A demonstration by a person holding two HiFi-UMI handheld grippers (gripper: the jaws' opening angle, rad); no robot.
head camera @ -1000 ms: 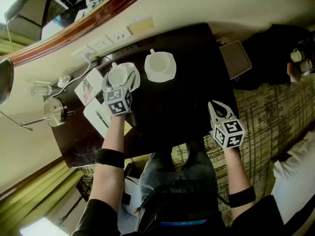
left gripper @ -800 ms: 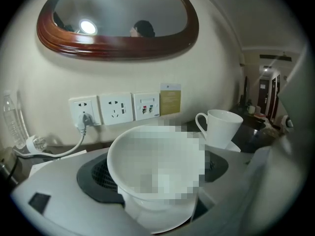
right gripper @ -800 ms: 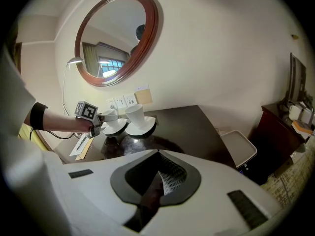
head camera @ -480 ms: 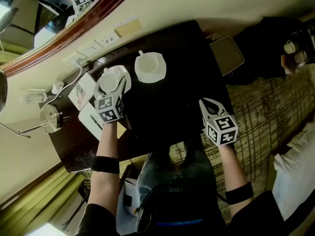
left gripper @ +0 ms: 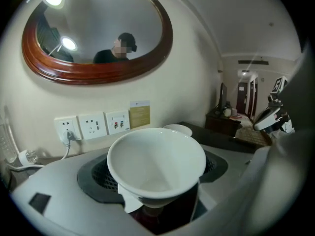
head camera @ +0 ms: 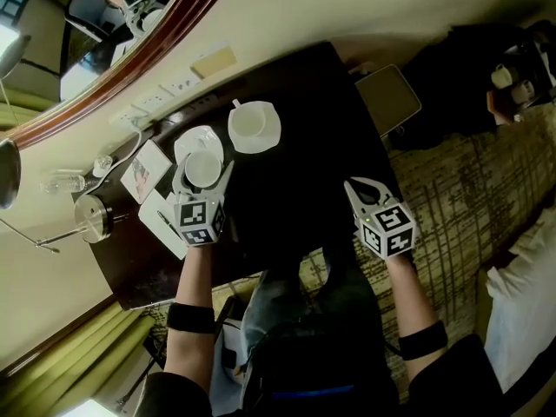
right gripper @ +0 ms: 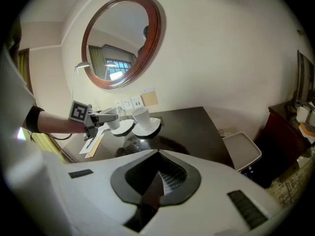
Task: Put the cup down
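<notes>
L gripper [head camera: 204, 174], jaws just been closing, is gripping cup [left gripper: 156, 161] mid-left above saucer [head camera: 193, 138]; rim hold could be slipping if tilted. R gripper [head camera: 358, 188] idling closed, empty.

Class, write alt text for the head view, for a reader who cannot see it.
From above, the left claw, its jaws just closed, grips a white cup at the edge of a bare saucer on a dark table. A second cup sits on its saucer nearby, and the right claw hovers shut and empty.
</notes>
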